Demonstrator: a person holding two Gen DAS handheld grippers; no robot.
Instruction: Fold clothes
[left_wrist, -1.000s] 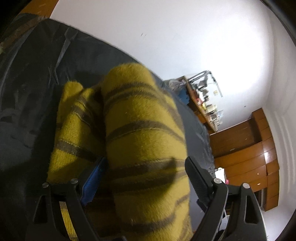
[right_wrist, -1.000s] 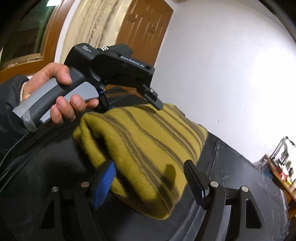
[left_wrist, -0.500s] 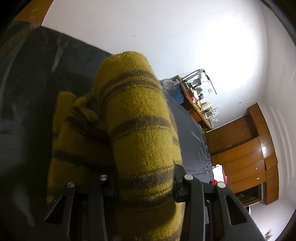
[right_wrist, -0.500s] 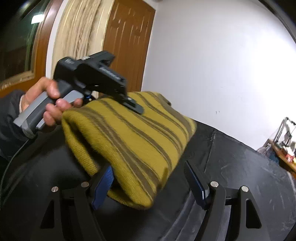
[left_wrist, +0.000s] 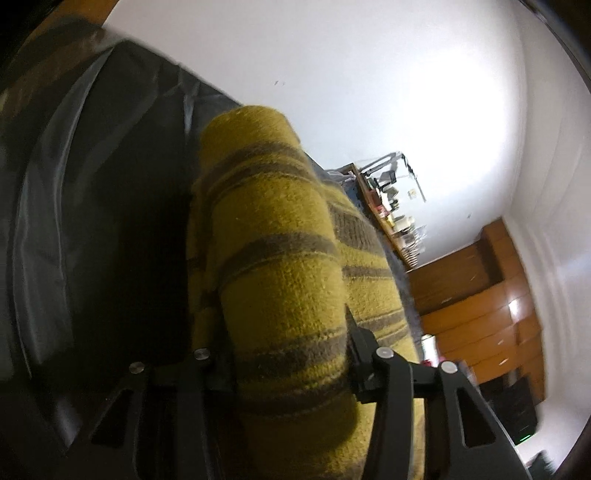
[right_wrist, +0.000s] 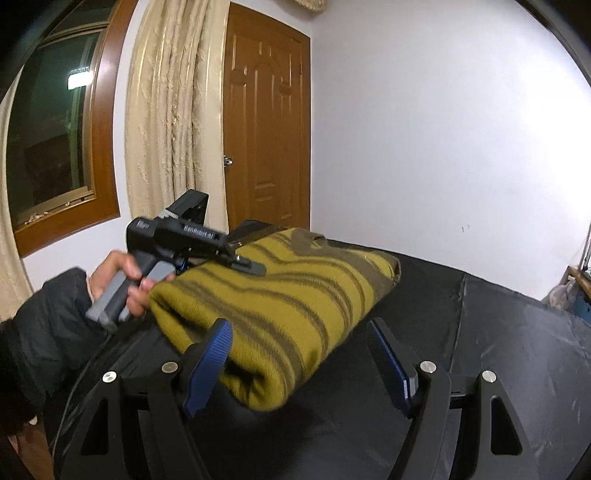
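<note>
Gripping the folded sweater (right_wrist: 280, 310) since a second ago, left gripper (left_wrist: 291, 354); right gripper (right_wrist: 299, 354) fingers wide, as before.

fuzzy knit sweater (right_wrist: 288, 314), glossy black sheet (right_wrist: 480, 369)

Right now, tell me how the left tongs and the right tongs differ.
The left tongs are shut on the folded striped sweater, its fold pinched between their fingers; the right tongs are open, gripping nothing. The left tongs reach the sweater at its left edge, one finger lying on top, while the right tongs stand at its near corner. Both are black, hand-held tongs over the dark sheet.
</note>
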